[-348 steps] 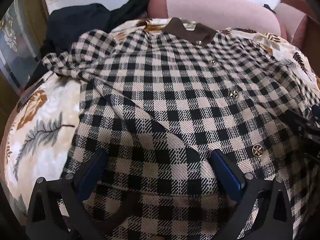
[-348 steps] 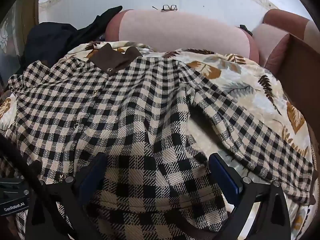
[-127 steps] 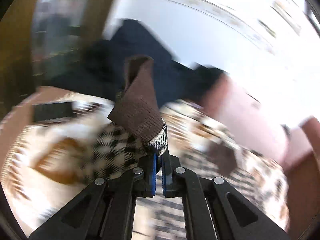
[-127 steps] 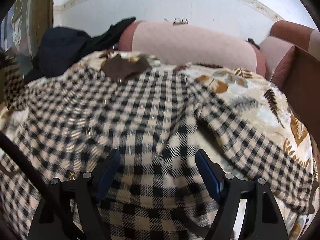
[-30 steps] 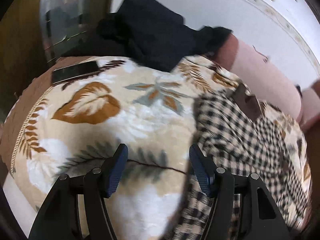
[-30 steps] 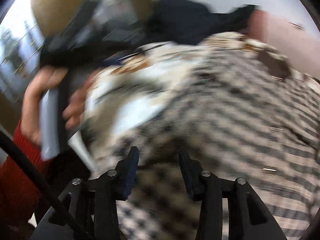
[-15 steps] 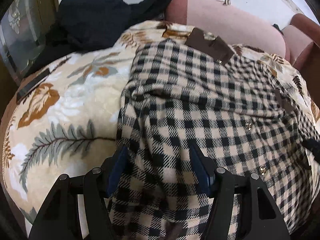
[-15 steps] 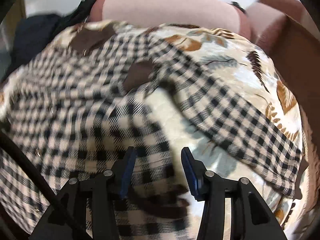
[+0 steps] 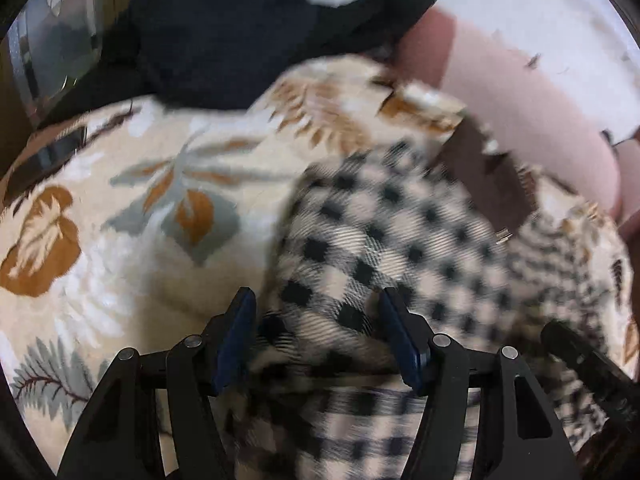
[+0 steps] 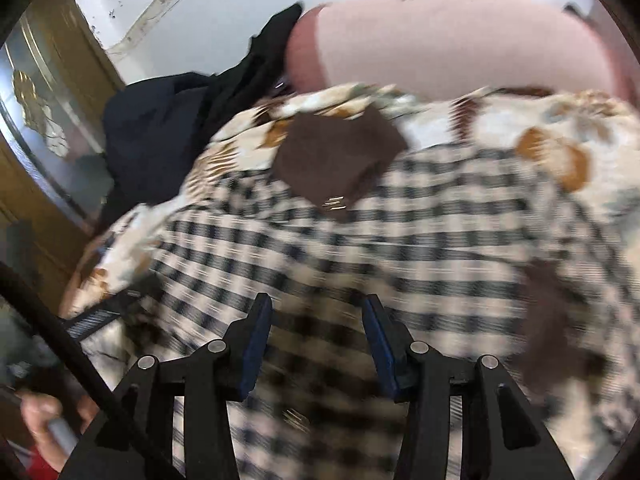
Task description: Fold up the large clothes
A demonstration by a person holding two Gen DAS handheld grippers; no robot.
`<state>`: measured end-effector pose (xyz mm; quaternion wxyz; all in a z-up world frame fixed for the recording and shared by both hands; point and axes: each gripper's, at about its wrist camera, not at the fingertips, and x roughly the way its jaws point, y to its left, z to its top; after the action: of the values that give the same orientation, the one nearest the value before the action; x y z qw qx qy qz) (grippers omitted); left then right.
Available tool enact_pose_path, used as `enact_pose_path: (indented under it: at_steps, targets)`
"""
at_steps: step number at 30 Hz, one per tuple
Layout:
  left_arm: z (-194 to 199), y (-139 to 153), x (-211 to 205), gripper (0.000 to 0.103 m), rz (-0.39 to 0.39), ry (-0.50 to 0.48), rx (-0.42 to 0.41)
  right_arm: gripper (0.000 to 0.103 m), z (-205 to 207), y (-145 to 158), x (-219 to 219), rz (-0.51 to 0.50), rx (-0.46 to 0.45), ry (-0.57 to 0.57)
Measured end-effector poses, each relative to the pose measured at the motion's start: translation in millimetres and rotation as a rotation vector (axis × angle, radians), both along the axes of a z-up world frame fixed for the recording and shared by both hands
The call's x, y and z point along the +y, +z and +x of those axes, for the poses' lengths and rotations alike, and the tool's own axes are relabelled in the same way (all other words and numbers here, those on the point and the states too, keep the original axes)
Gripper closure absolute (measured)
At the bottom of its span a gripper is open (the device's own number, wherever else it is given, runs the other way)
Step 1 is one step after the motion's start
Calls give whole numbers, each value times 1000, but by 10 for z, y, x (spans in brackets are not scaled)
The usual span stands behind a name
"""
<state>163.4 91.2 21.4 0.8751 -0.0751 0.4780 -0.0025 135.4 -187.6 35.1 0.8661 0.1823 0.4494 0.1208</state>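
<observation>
A black-and-cream checked shirt [image 9: 400, 240] lies spread on a leaf-print blanket [image 9: 140, 200], its brown collar [image 9: 492, 184] at the far end. My left gripper [image 9: 318, 320] is open low over the shirt's left folded edge, and blurred fabric lies between its blue pads without being pinched. In the right wrist view the shirt [image 10: 360, 248] fills the middle, with the collar [image 10: 336, 160] ahead and a brown cuff [image 10: 552, 320] at the right. My right gripper [image 10: 318, 320] hangs open above the checked cloth, holding nothing.
Dark clothes [image 9: 220, 32] are heaped at the blanket's far left beside a pink bolster [image 9: 520, 100]. A phone [image 9: 48, 156] lies at the left edge. A wooden cabinet with a glass door [image 10: 40, 120] stands on the left. A person's hand [image 10: 40, 412] shows at the lower left.
Both views are blurred by motion. The left gripper has moved forward along the shirt's left edge toward the collar. The right gripper has swung left from the right sleeve to the shirt's middle.
</observation>
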Motion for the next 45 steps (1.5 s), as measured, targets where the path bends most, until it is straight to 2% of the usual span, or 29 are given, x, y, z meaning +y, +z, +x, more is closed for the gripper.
enact_pose_path:
  at_steps: [2,5,6,11,12,13,14,16,17,18,20,23,26,29,33,40,43,44,45]
  targets:
    - [34,-128,-4,40,30,-10,36,52,122,-141,72,-4,35,16]
    - [9,-147,-85,40,87,-24,21,53,237,-331,-42,-70,66,-33]
    - [1,-149,-105,40,101,-25,16,58,225,-349,-202,-60,56,-58]
    - [17,-195,-123,39,117,-24,3,60,69,-344,-911,-111,86,-238]
    - [8,-193,-122,39,117,-26,0,83,5,-341,-1093,-78,92,-246]
    - [-2,-194,-118,39,116,-29,-4,93,-19,-332,-1186,-74,107,-253]
    - [4,-196,-118,39,116,-29,-7,94,-76,-305,-1280,-93,119,-273]
    - [-8,-185,-119,39,111,-33,-13,90,-299,-159,-1480,-184,116,-342]
    - [-27,-169,-116,39,107,-35,-17,80,-407,-89,-1590,-185,110,-360]
    - [-58,-145,-110,39,103,-38,-19,64,-596,37,-1763,-172,95,-392]
    - [-145,-62,-100,39,85,-39,-23,53,-984,270,-2056,-165,63,-452]
    - [-355,105,-102,39,39,-60,-43,51,-1602,526,-2524,-159,56,-537]
    - [-561,241,-136,38,27,-89,-73,43,-2264,641,-3016,-160,72,-645]
    - [-758,340,-182,37,11,-109,-98,41,-2873,581,-3343,-149,109,-730]
    - [-958,399,-203,37,-18,-110,-106,41,-3479,364,-3583,-41,125,-800]
    - [-1256,352,-69,37,-90,-76,-78,39,-3767,83,-3611,40,141,-819]
    - [-1309,305,-30,37,-84,-64,-66,39,-3786,13,-3536,76,146,-804]
    - [-1320,296,-14,37,-76,-59,-67,39,-3811,19,-3503,108,134,-797]
    - [-1331,290,-7,37,-69,-55,-70,39,-3852,22,-3461,196,105,-784]
